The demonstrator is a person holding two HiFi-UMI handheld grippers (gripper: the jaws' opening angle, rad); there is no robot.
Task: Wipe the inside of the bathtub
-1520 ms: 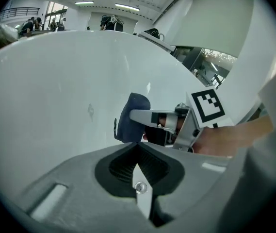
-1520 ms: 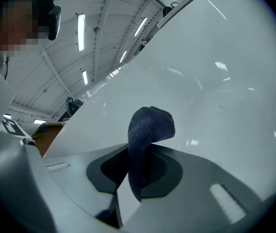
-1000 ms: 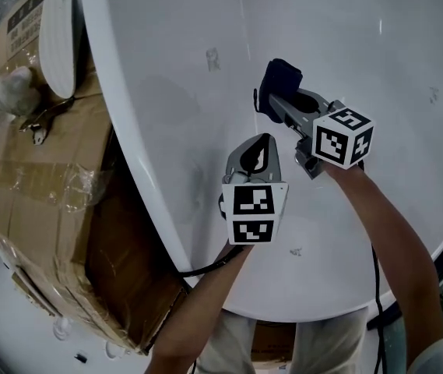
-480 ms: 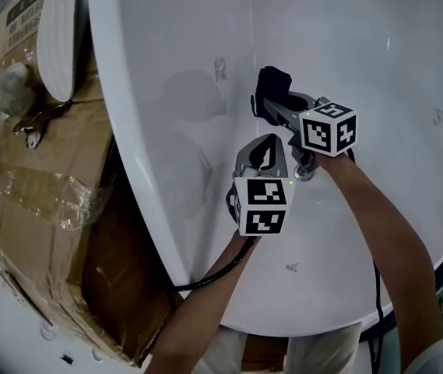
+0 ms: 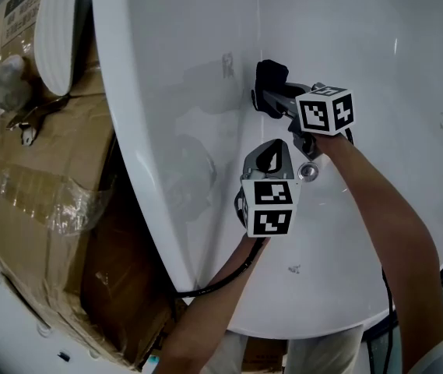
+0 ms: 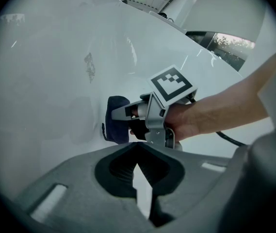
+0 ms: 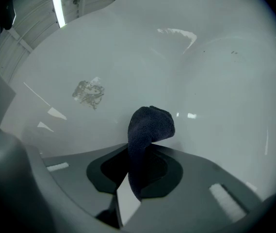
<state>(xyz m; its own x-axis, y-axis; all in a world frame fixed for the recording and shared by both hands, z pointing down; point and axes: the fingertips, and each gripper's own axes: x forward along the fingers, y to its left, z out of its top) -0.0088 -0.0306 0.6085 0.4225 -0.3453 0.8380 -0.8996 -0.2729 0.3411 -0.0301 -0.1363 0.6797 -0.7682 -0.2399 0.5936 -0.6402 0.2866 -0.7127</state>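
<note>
Pinching a dark cloth (image 7: pixel 150 127): the right gripper (image 5: pixel 272 98) has its jaws closed on the lower fold. The bunched end bulges past the tips, so fabric rather than metal meets the surface. The cloth sits against the sloping inner wall of the white bathtub (image 5: pixel 167 92), apparently pressed to it. The gripper is angled into the wall, likely to give the wad firm contact for wiping.

A grey smudge (image 7: pixel 88 92) lies on the wall near the cloth but apart from it. It is probably the next target.

The left gripper (image 5: pixel 268 153) has its jaws drawn together with only a sliver of light between them, and nothing is in them. It hangs just beside the right one, clear of the wall. Judged idle, parked out of the wiping path.

A cardboard box (image 5: pixel 34 185) stands outside the rim, uninvolved.
</note>
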